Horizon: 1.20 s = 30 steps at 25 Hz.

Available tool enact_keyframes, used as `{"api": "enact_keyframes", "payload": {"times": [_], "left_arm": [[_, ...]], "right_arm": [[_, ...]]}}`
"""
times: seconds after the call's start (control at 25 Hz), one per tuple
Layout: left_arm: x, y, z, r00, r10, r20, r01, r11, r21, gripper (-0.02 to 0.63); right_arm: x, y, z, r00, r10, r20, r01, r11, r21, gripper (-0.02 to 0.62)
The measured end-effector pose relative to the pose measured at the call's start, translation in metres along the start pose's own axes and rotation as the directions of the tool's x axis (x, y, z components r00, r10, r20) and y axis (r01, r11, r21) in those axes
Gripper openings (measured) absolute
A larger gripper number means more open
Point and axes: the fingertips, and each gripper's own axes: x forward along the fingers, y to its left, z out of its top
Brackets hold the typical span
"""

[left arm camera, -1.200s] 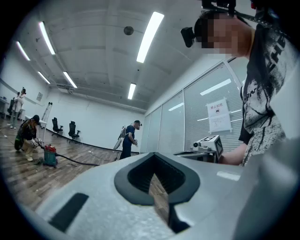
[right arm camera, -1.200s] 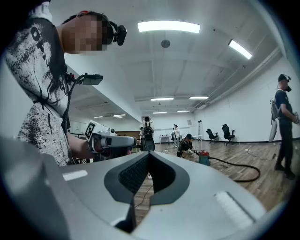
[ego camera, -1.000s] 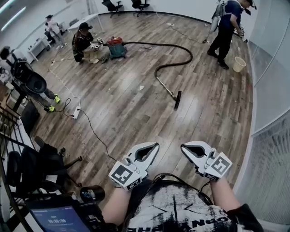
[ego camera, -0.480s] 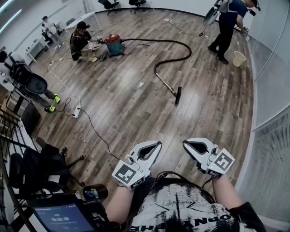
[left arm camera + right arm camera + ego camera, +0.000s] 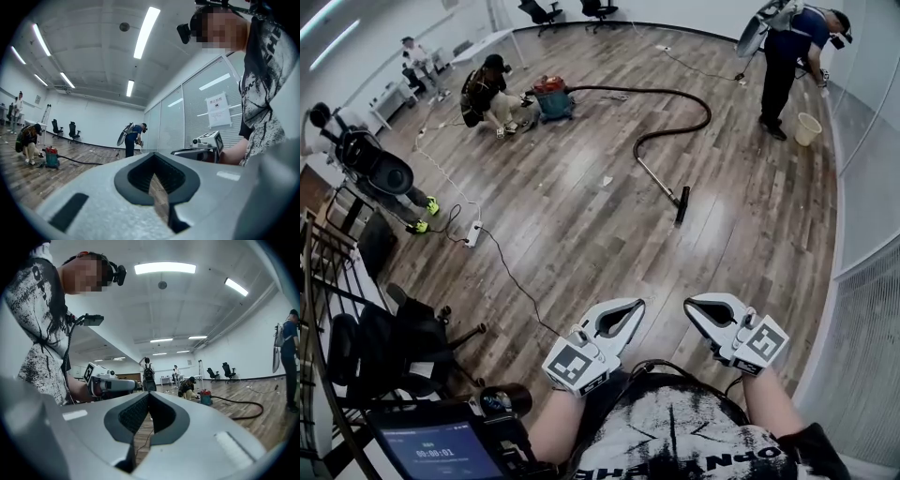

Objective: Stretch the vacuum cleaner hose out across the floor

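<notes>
- My left gripper is fully closed. Its pads meet and it has hold of nothing; in the left gripper view only floor shows through the loop behind the tips.
- My right gripper is closed the same way and empty.
- I hold both level in front of my chest, tips towards 12 o'clock. They are near each other but apart.
- The hose lies on the wood floor at about 12 o'clock, well apart from both grippers.
- It starts at the vacuum at 11 o'clock and runs right. It bends round at 1 o'clock and curls back to the wand.
- The wand slants towards me and ends at the nozzle, the part nearest me.
- A person crouches just beside the vacuum, on its 9 o'clock side.
- Another person stands at 1 o'clock, near a bucket.
- A power strip with its cable lies at 10 o'clock.
</notes>
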Motion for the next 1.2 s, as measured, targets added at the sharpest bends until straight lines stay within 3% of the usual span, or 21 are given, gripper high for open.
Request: {"api": "enact_keyframes", "payload": {"times": [0.28,0.52,0.88,1.0,1.2], "left_arm": [[0.007,0.010,0.003,1.000,0.019,-0.001,-0.019,1.000,-0.010,0.000],[0.013,0.028,0.001,1.000,0.006,-0.008,-0.006,1.000,-0.020,0.000],[0.019,0.032,0.003,1.000,-0.018,0.011,0.019,1.000,-0.025,0.000],[0.022,0.059,0.006,0.999,-0.028,0.018,0.028,0.999,-0.025,0.000],[0.025,0.119,0.019,0.998,-0.064,0.019,0.064,0.998,-0.022,0.000]], "right_arm": [[-0.002,-0.014,-0.001,1.000,-0.014,-0.003,0.015,1.000,0.024,0.006],[0.026,-0.030,0.009,0.999,-0.011,0.050,0.008,0.999,0.046,0.006],[0.036,-0.033,0.003,1.000,0.002,-0.006,-0.002,1.000,-0.002,0.006],[0.057,-0.045,0.003,0.999,-0.003,-0.045,0.003,1.000,-0.007,0.006],[0.114,-0.075,0.023,1.000,-0.023,-0.011,0.022,0.999,-0.041,0.006]]}}
